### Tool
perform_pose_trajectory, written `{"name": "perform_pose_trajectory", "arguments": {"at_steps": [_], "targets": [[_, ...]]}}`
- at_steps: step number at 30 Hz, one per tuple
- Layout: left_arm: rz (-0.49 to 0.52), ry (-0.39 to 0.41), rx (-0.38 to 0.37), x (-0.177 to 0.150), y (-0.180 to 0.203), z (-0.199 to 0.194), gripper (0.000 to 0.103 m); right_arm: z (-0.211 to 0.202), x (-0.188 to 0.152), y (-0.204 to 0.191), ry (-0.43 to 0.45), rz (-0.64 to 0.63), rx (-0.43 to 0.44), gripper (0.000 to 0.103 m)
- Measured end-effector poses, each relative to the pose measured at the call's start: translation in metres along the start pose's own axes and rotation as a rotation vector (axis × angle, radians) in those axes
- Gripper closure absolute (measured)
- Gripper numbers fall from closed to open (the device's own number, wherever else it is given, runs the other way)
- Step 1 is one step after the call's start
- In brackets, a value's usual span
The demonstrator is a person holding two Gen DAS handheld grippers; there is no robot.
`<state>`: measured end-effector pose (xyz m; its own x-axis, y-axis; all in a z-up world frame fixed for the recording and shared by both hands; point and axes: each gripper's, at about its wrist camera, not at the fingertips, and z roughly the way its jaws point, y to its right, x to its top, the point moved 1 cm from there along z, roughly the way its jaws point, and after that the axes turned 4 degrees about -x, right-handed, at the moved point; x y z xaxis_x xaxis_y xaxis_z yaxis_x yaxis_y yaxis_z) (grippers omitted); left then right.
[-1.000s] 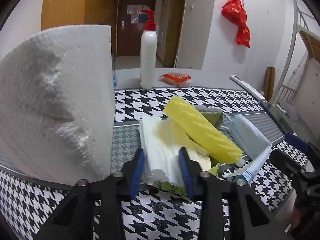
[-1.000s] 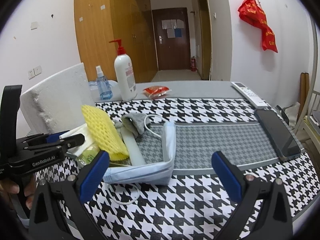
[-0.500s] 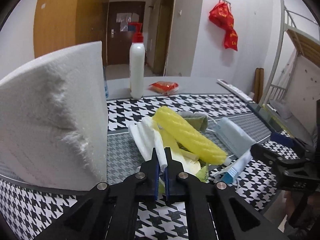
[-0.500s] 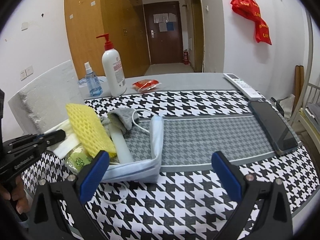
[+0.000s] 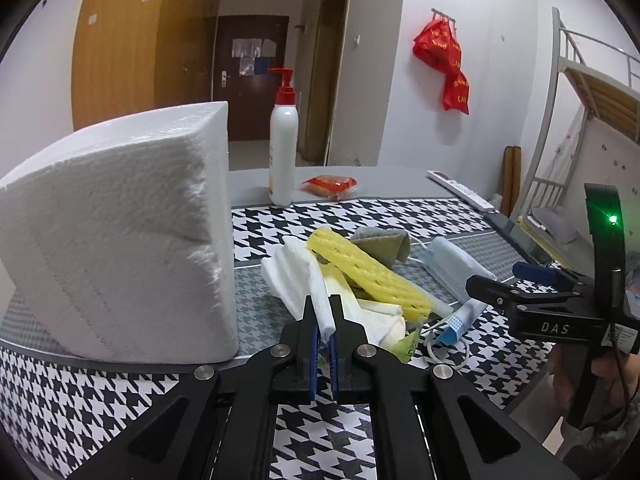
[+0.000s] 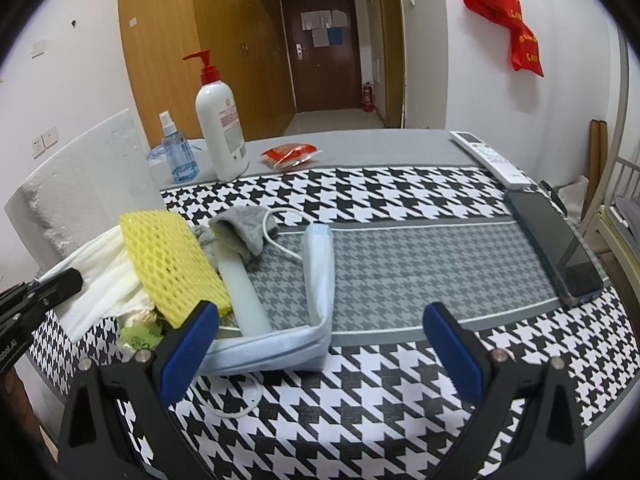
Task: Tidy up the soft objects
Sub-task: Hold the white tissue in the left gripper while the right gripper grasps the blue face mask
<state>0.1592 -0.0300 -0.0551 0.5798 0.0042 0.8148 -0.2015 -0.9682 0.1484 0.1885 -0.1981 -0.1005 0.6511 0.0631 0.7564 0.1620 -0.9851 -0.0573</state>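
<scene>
Near the desk's left edge, the left gripper [image 5: 323,322] is clamped on a folded white tissue [image 5: 298,276] beside yellow foam netting [image 5: 368,276], while the right gripper [image 6: 320,344] hovers with its fingers spread wide over a blue face mask [image 6: 316,280].

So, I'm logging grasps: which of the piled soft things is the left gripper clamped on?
The white folded tissue, pinched in the left gripper; the yellow foam net lies free.

Yellow foam net [image 6: 168,264] hides most of the green packet [image 6: 138,336].
</scene>
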Motion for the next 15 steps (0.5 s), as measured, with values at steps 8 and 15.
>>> {"name": "perform_pose_trajectory", "arguments": {"at_steps": [8, 15], "targets": [[0.010, 0.043, -0.027, -0.007, -0.001, -0.018, 0.099, 0.003, 0.000, -0.002, -0.019, 0.011, 0.007, 0.016], [0.007, 0.073, -0.044, -0.012, -0.004, -0.029, 0.098, 0.010, -0.003, -0.003, -0.057, 0.017, 0.005, 0.039]]}}
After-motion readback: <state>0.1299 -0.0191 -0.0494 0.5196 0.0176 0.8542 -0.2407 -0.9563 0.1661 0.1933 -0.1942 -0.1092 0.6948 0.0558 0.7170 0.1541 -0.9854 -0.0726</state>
